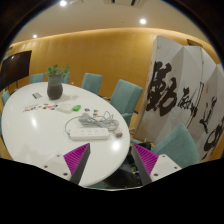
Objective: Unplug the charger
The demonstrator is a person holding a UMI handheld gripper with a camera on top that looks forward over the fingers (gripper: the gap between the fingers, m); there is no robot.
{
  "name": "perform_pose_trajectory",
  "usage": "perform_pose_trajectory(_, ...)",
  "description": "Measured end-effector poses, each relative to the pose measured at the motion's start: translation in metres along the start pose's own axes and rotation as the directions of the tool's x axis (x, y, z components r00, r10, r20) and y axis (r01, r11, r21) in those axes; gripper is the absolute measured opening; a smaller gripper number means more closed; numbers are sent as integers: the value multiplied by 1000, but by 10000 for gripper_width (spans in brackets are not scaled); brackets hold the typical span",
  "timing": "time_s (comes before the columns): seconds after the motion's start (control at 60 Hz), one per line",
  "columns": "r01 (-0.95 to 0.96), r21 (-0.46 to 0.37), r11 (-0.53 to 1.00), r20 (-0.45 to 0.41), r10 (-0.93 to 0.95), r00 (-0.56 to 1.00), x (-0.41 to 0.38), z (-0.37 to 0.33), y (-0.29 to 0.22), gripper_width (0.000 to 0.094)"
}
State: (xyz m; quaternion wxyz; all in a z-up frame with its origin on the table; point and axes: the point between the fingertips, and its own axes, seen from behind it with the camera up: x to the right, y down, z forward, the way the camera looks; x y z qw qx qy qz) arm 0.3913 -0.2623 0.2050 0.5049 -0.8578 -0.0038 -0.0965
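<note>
Nearest, the jaws are held wide apart and empty, magenta pads (77, 155) showing. Just beyond them, on the round white counter (30, 125), the white oblong power strip with its plugged charger (88, 127) lies, long axis seemingly pointing across toward the teal chairs (125, 95). A pull could drag the unanchored strip. Farther off stands a potted green plant (55, 82).

A power strip (88, 127) lies on the worktop (40, 125) just ahead of the tool's (110, 160) spread fingers. Beyond it – toward the far left – stands a potted plant (55, 84). Chairs (124, 96) ring the far side; a screen (185, 95) stands at right.
</note>
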Motion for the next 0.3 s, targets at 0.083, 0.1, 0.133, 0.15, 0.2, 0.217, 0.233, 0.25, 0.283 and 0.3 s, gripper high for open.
perform_pose_trajectory(0.083,-6,14,1000,15,6,1000,-14,-27,-2,870)
perform_pose_trajectory(0.1,-11,13,1000,20,11,1000,-17,-31,-1,867)
perform_pose_trajectory(0.133,-19,13,1000,22,19,1000,-20,-39,0,870)
perform_pose_trajectory(0.15,-21,13,1000,19,21,1000,-21,-43,1,870)
perform_pose_trajectory(0.2,-31,14,999,16,31,999,-24,-49,1,869)
perform_pose_trajectory(0.217,-33,19,999,16,33,999,-25,-51,0,869)
perform_pose_trajectory(0.233,-35,23,999,15,34,999,-26,-54,-1,868)
perform_pose_trajectory(0.25,-34,25,999,15,34,999,-27,-56,-2,867)
perform_pose_trajectory(0.283,-31,24,999,17,31,999,-29,-60,-2,866)
perform_pose_trajectory(0.3,-30,25,999,19,29,999,-30,-61,-2,869)
